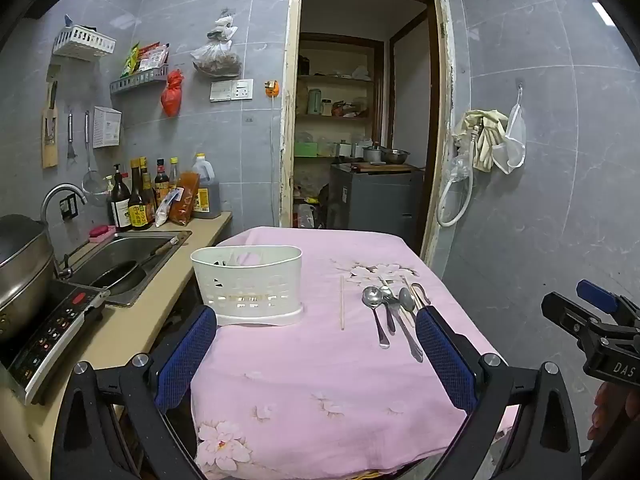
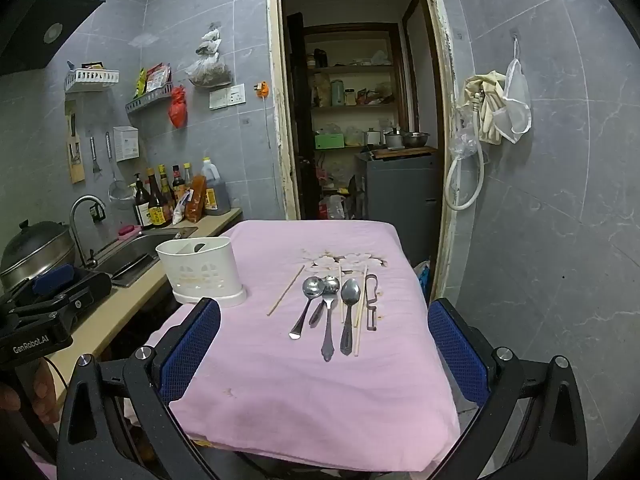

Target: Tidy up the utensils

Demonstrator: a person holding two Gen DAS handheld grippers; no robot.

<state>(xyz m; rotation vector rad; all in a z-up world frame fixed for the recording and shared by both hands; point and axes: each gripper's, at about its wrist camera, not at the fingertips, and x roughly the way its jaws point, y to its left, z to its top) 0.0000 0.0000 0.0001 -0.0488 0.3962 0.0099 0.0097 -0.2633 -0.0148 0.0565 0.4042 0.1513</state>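
Pink cloth table: nothing sorted yet. Spoons, fork, chopsticks and peeler lie near its far right edge, white holder at far left corner. My left tongs and right tongs both spread apart, empty.

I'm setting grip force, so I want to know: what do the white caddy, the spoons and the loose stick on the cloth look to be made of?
White caddy: looks like moulded plastic, matte, with slotted cut-out walls.
Spoons: apparently polished steel; the bowls show bright reflections.
Loose stick: probably a bamboo or wood chopstick, pale tan and dull.
Cloth: soft pink fabric, wrinkled.
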